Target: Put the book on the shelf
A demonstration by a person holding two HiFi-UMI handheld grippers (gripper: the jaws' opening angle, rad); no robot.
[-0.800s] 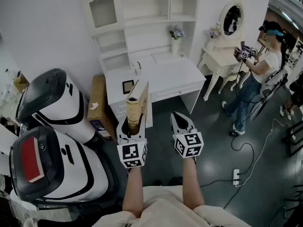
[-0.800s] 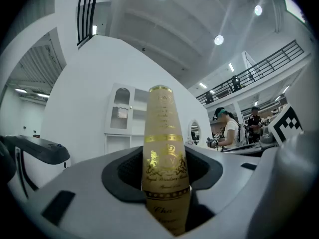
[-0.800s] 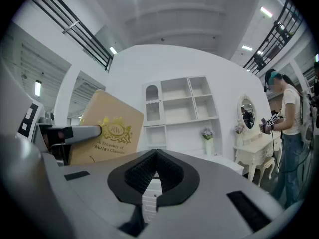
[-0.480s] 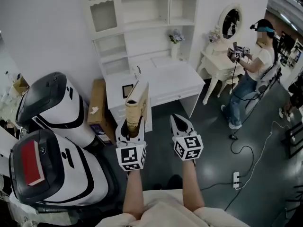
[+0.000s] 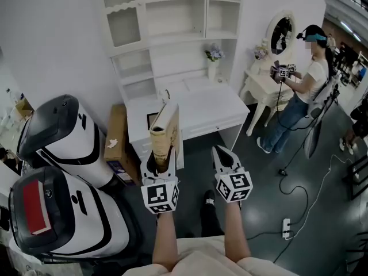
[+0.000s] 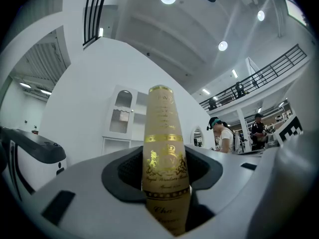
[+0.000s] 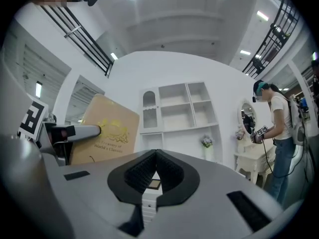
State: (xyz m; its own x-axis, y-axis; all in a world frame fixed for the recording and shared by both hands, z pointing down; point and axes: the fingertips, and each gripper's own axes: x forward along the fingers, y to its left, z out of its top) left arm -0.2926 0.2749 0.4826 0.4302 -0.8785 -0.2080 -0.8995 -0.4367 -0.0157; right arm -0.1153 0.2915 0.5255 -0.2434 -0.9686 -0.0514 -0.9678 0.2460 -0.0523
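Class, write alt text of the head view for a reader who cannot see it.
The left gripper holds a tan book upright, the empty right gripper beside it, both pointing toward a white desk with shelves above it. Another person stands at a dressing table on the right.

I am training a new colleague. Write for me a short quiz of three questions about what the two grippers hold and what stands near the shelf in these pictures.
1. True or false: the left gripper has its jaws closed on the tan book.
2. What is between the jaws of the right gripper? A. nothing B. a cup C. a cable
3. Fill in: the vase of flowers stands on the white ____ below the shelf.

Key: 1. true. 2. A. 3. desk.
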